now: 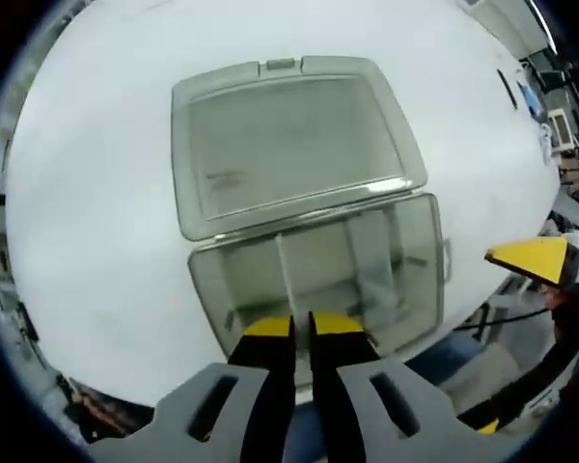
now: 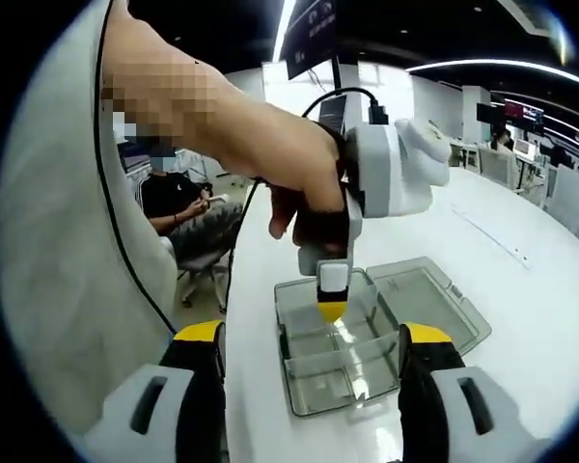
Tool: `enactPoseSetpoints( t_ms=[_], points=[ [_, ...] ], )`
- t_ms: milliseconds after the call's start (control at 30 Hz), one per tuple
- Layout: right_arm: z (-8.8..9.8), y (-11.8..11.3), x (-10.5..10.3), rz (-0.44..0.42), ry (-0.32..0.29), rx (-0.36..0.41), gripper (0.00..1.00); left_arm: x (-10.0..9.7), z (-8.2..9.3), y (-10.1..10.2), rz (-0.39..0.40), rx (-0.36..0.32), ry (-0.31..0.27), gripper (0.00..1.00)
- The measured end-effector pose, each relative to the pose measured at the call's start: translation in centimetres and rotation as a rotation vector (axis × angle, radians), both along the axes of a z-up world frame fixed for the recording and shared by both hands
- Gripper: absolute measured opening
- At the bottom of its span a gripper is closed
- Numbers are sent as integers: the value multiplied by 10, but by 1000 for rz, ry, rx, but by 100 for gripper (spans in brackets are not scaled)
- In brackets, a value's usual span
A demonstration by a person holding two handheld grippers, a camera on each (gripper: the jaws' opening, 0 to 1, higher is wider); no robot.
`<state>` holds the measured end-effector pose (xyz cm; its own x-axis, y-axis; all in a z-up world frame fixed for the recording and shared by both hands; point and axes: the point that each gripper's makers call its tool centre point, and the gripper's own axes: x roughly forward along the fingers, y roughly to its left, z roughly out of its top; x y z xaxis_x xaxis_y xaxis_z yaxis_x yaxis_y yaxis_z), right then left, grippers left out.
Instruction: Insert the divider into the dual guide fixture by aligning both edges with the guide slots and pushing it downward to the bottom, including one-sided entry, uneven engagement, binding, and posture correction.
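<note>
Pinched together, the left gripper (image 1: 301,328) jaws point straight down over the near edge of the clear box (image 1: 318,275), seemingly holding a thin clear divider I cannot make out. Its guide slots run near-to-far. Right gripper (image 2: 314,371) jaws stand wide apart, farther off on the white table (image 1: 96,231).

a clear plastic compartment box (image 2: 343,362) sits on a white table (image 1: 96,222) with its hinged lid (image 1: 289,145) lying flat open on the far side. thin clear dividers (image 1: 367,260) split the inside into narrow bays. the left gripper (image 2: 331,311) stands over the middle bay, jaws nearly together, blocking entry from above. the right gripper (image 2: 314,381), jaws wide apart, straddles the box's near end. bare tabletop lies around the box.
</note>
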<state>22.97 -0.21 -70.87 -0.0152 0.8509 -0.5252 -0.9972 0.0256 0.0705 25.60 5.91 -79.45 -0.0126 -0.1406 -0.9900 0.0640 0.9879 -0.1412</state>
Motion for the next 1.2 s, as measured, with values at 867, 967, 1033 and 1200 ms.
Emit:
enactPoseSetpoints(
  t_ms=[867, 967, 1033, 1200],
  points=[
    [-2, -16, -5, -19, 0, -11, 70, -1, -17, 2, 31, 21, -20, 1],
    [-2, -16, -5, -20, -1, -11, 70, -1, -18, 2, 26, 23, -20, 1],
    [-1, -16, -5, -20, 1, -8, 71, -2, -18, 2, 34, 18, -18, 1],
    [0, -16, -6, -22, 2, -7, 71, -1, -17, -1, -23, -5, -69, 3]
  ],
)
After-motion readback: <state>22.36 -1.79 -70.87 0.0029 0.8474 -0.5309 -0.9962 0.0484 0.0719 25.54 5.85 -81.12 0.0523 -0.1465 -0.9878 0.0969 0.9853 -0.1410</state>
